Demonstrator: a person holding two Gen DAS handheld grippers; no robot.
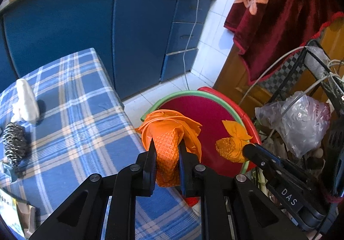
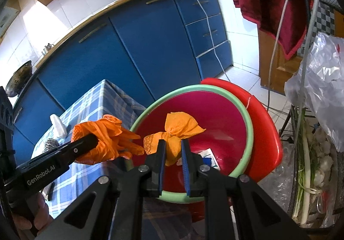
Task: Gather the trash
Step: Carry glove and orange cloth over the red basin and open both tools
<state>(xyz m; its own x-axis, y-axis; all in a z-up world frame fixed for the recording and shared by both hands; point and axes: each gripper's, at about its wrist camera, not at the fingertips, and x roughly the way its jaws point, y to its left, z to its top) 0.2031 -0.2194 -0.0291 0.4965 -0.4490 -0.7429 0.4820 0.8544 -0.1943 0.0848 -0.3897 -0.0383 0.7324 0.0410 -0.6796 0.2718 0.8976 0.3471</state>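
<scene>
The left gripper (image 1: 166, 152) is clamped on a crumpled orange rubber glove (image 1: 169, 132), whose textured palm bulges out between the black fingers. It hangs over the corner of the table with the blue checked cloth (image 1: 81, 111), right at the near rim of the red basin (image 2: 215, 115) with the pale green edge.

The right gripper (image 2: 173, 150) pinches a second wad, an orange tissue (image 2: 180, 126) knotted like a sweet wrapper, its jaws nearly closed around the narrow middle. This wad is held above the basin's inside, where a small blue and white packet (image 2: 209, 157) already lies on the bottom.

The basin sits on a red plastic stool (image 2: 264, 132) beside the table. On the cloth lie a steel scourer (image 1: 15, 143) and a white crumpled tissue (image 1: 26, 102) (both untouched). A person's hand (image 2: 28, 216) grips the left tool's handle in the right wrist view.
</scene>
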